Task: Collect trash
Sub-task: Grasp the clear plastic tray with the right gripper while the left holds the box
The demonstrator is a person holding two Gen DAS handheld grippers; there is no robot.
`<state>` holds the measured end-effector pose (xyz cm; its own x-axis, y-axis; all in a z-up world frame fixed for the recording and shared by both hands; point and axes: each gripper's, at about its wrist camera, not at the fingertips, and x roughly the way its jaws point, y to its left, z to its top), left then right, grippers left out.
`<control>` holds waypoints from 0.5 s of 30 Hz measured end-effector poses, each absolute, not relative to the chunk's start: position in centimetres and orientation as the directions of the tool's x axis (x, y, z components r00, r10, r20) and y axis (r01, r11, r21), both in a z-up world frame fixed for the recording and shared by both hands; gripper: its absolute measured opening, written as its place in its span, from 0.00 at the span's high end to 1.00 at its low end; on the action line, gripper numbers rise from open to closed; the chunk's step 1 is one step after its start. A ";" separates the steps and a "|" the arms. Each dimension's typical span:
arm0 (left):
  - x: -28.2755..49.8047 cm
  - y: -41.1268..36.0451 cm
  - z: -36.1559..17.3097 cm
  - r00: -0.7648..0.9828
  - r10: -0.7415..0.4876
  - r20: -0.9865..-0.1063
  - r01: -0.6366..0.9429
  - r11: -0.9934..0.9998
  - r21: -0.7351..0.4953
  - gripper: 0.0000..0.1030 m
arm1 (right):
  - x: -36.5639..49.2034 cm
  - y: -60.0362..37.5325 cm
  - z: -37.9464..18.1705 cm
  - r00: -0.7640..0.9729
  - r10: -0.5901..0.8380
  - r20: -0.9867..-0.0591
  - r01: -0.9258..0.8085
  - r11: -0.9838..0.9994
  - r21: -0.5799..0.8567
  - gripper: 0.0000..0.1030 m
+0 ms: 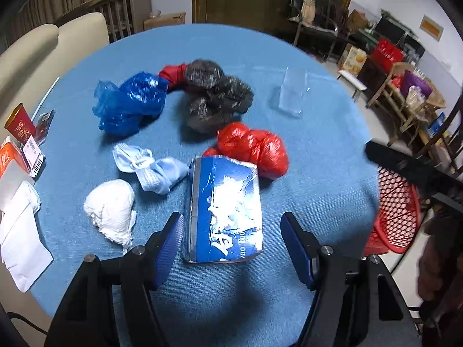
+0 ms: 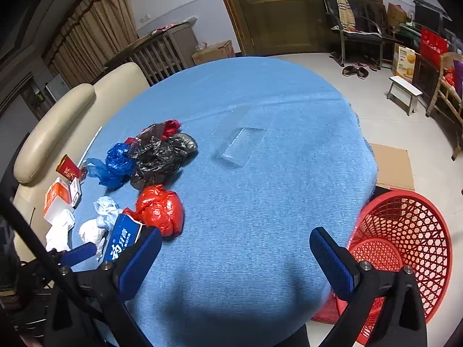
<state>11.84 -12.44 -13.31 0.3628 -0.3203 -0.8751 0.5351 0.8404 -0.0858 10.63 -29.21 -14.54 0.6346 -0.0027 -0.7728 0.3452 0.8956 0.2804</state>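
Observation:
A crumpled blue toothpaste box (image 1: pixel 225 202) lies on the blue tablecloth (image 1: pixel 318 159). My left gripper (image 1: pixel 233 222) stands open astride its near end, and a gap shows at the right pad. Behind the box lie a red bag (image 1: pixel 254 147), a black bag (image 1: pixel 217 95), a blue bag (image 1: pixel 130 104), a pale blue wad (image 1: pixel 153 170), a white tissue wad (image 1: pixel 111 211) and a clear plastic tray (image 1: pixel 292 92). My right gripper (image 2: pixel 235 235) is open over bare cloth with nothing between its fingers. The red mesh basket (image 2: pixel 405 248) stands on the floor, off the table's right edge.
A red paper cup (image 1: pixel 20 123), an orange carton (image 1: pixel 8 156) and white papers (image 1: pixel 20 231) lie along the table's left edge, beside a cream sofa (image 1: pixel 29 52). Flat cardboard (image 2: pixel 393 164) lies on the floor behind the basket. Chairs and boxes fill the room's right side.

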 end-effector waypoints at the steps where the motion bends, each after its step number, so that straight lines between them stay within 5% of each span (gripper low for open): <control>1: 11.9 -12.6 -13.8 0.359 -0.308 -0.881 0.531 0.844 -0.079 0.32 | 10.6 -29.3 -14.5 0.636 -0.003 -0.772 0.347 0.894 0.283 0.00; 15: 12.7 -10.0 -15.1 0.338 -0.339 -0.878 0.453 0.876 -0.164 0.43 | 15.5 -30.4 -13.8 0.645 0.000 -0.764 0.371 0.875 0.312 0.00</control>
<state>12.65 -10.00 -15.09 0.3375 -0.3392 -0.8781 0.4535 0.8760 -0.1641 15.51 -30.36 -13.81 0.6447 -0.0002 -0.7644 0.3708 0.8746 0.3125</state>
